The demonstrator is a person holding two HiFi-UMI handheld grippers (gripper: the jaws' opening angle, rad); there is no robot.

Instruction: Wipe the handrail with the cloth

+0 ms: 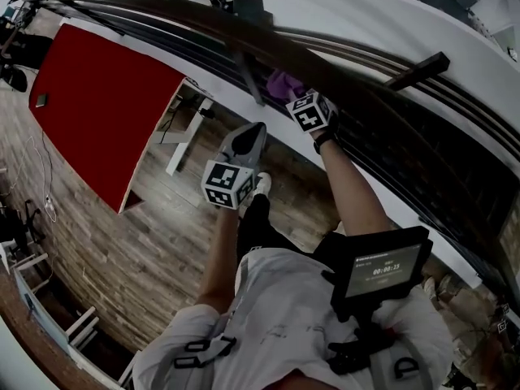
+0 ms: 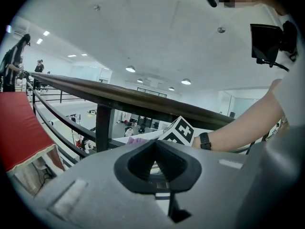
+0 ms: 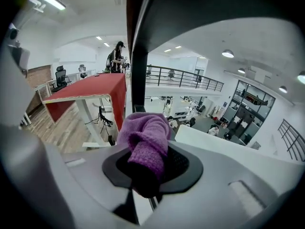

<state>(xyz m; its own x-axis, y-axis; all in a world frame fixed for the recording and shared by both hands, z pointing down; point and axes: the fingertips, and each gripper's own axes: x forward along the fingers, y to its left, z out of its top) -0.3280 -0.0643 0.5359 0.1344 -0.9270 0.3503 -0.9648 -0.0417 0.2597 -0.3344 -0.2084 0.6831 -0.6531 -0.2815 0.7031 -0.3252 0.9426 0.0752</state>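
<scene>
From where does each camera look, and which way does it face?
Head view: on the head, facing steeply down at the handrail; shows forearms, left hand-held gripper, right hand-held gripper.
Left gripper view: on the left one, facing up at the handrail; shows the right forearm.
Right gripper view: on the right one, facing past the cloth in its jaws towards a red table; no body shows.
Shared: head and right gripper views both show cloth and table.

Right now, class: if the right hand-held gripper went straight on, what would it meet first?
Probably the railing's dark upright post, with the held purple cloth touching it first; depth is unclear.
</scene>
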